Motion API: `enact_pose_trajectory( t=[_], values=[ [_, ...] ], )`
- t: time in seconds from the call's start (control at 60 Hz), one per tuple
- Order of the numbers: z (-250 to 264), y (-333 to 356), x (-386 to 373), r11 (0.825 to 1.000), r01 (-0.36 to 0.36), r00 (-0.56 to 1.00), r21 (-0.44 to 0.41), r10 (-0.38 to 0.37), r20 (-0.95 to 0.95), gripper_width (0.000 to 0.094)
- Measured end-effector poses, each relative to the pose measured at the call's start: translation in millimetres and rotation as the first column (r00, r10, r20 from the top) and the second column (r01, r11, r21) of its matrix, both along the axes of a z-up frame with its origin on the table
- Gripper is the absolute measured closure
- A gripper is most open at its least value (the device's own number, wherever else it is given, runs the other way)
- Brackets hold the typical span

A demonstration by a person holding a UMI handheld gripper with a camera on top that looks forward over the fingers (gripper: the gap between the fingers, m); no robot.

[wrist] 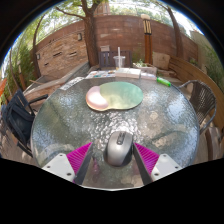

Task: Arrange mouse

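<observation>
A grey computer mouse (pixel 118 147) lies on the round glass table (pixel 60 125), between my two fingers. My gripper (pixel 112 160) is open, with a magenta pad (pixel 76 157) at the left of the mouse and another at the right, each with a gap to the mouse. An oval mouse pad (pixel 113 96), pink at its left and pale green at its right, lies on the table well beyond the mouse.
A clear cup with a straw (pixel 119 62) and a green thing (pixel 163 80) stand at the table's far side. Dark chairs (pixel 20 112) stand around the table, with a brick wall and trees behind.
</observation>
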State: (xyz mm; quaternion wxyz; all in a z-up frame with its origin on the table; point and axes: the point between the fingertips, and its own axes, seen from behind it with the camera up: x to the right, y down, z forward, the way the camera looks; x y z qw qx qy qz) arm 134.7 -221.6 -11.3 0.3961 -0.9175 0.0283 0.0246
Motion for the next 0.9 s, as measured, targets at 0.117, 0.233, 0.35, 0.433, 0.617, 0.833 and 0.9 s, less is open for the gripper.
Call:
enact_pose_trajectory(
  t=[0.117,0.233,0.35,0.433,0.617,0.833,0.9],
  values=[
    [-7.9,9.1,-1.0,1.0,0.013,0.998,-0.022,-0.011,0.062,0.036],
    [-6.6,14.5,1.4,1.0,-0.002,0.995,-0.017,0.004,0.104,0.0468],
    [-5.6,14.3,-0.4,0.999,-0.022,0.988,-0.033,0.027,0.15,0.0559],
    [-1.7,11.1,-4.6,0.998,-0.032,0.987,-0.05,0.039,0.158,0.0594],
    [89.3,19.5,-53.8,0.993,-0.102,0.99,0.062,0.096,0.1,0.0592],
    [219.0,129.1,-53.2,0.952,-0.101,0.995,0.29,0.1,0.018,0.0592],
    [216.7,172.9,-33.0,0.949,-0.062,0.997,0.309,0.07,-0.015,0.0594]
  ],
)
